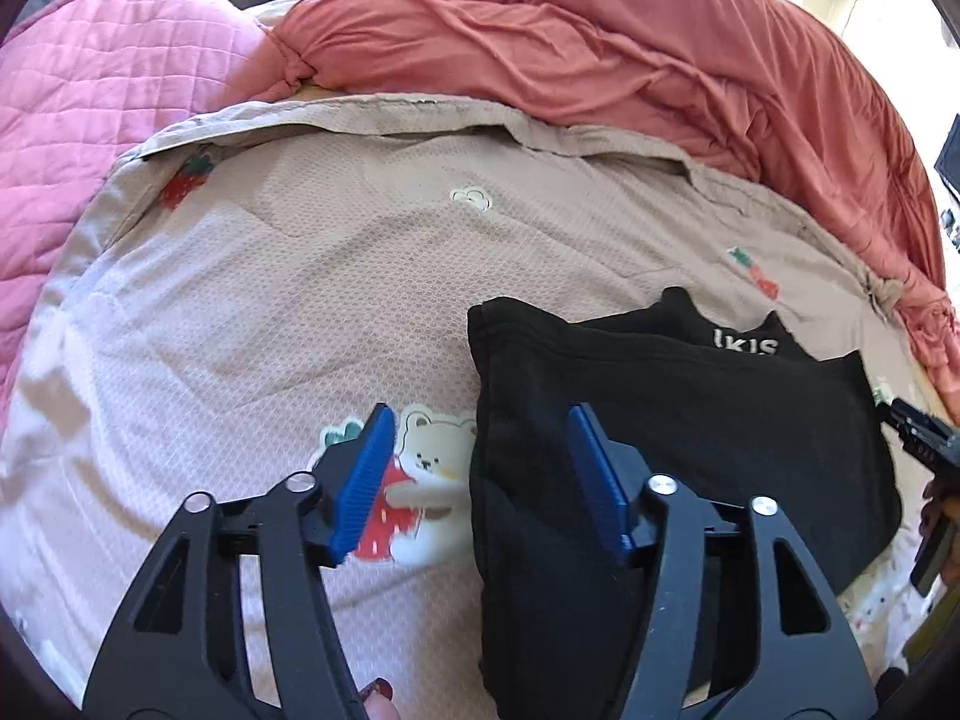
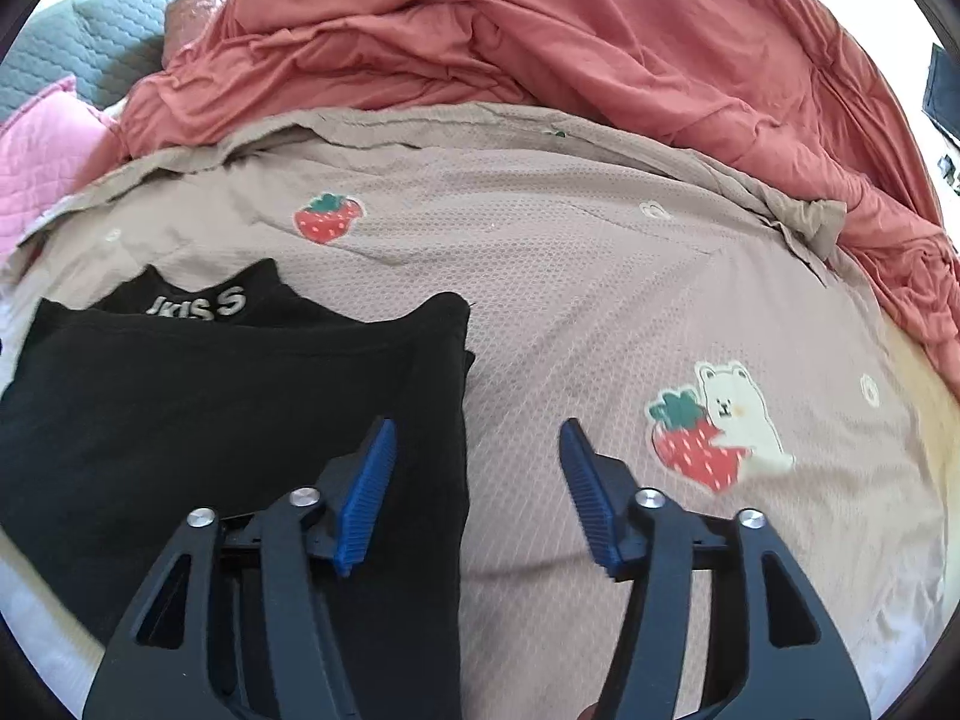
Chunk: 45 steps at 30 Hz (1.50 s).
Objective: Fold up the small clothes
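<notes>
Biggest worry from here imo: both claws are sitting right over the side edges of the black garment [image 1: 678,438] with nothing in them, so if either one dips and closes it could snag just the top layer and peel the fold back open. The fabric looks soft and floppy, so a one-layer pinch would probably drag the whole stack sideways across the bed.

Left claw [image 1: 480,480]: jaws apart, nothing between the blue pads [image 1: 366,474]. One pad hangs over the bedsheet [image 1: 300,276] by the bear print [image 1: 429,450], the other over the garment's left edge. It's angled down at the bed, and I can't tell if it's hovering or brushing the cloth.

Right claw [image 2: 477,492]: also spread wide and empty, same downward tilt, straddling the garment's right edge with one pad over black fabric and one over sheet.

The garment itself lies on the bedsheet between the two claws, already folded at least once, with white lettering [image 2: 204,306] peeking out at the far end. That far end looks a bit uneven, so the next fold could come out crooked.

Further back there's a rumpled coral blanket [image 1: 600,42], well clear.
</notes>
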Motion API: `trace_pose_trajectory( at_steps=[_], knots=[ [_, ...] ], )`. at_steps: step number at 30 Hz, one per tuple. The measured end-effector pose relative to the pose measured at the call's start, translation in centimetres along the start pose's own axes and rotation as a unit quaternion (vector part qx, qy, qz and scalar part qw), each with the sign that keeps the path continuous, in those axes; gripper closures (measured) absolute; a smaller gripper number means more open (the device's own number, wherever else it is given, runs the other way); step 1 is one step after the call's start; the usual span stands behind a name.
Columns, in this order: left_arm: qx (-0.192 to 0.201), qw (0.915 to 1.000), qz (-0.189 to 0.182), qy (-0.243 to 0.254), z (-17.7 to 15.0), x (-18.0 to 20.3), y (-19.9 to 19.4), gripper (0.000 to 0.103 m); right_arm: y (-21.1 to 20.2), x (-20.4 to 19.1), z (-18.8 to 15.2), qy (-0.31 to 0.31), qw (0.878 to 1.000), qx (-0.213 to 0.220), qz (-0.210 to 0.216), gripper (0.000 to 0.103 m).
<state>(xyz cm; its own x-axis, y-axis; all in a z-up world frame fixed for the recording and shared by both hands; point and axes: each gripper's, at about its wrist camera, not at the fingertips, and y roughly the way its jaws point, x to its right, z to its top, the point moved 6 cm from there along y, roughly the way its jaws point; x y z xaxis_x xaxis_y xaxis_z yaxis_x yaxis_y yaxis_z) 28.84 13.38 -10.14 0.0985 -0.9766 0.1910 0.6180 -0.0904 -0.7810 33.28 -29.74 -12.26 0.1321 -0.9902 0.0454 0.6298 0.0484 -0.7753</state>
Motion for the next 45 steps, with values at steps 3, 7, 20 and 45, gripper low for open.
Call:
trace_pose_trajectory(
  at_steps=[3,7,20,45],
  knots=[
    [0.009,0.9999,-0.01,-0.003,-0.3,0.2,-1.5,0.038,-1.9,-0.4,-0.4,0.008,1.0,0.013,0.02,0.04],
    [0.015,0.9998,-0.014,-0.005,-1.3,0.1,-3.4,0.033,-4.3,-0.9,-1.1,0.012,0.999,0.028,0.038,0.038],
    [-0.043,0.9962,-0.061,-0.045,-8.8,0.0,-2.9,0.032,-6.0,-1.1,-6.8,0.067,0.996,0.007,0.061,0.038],
    [-0.076,0.9961,-0.041,-0.02,-10.0,2.0,0.2,0.089,-2.7,-1.5,-9.4,0.101,0.992,-0.058,0.049,0.088]
  ],
)
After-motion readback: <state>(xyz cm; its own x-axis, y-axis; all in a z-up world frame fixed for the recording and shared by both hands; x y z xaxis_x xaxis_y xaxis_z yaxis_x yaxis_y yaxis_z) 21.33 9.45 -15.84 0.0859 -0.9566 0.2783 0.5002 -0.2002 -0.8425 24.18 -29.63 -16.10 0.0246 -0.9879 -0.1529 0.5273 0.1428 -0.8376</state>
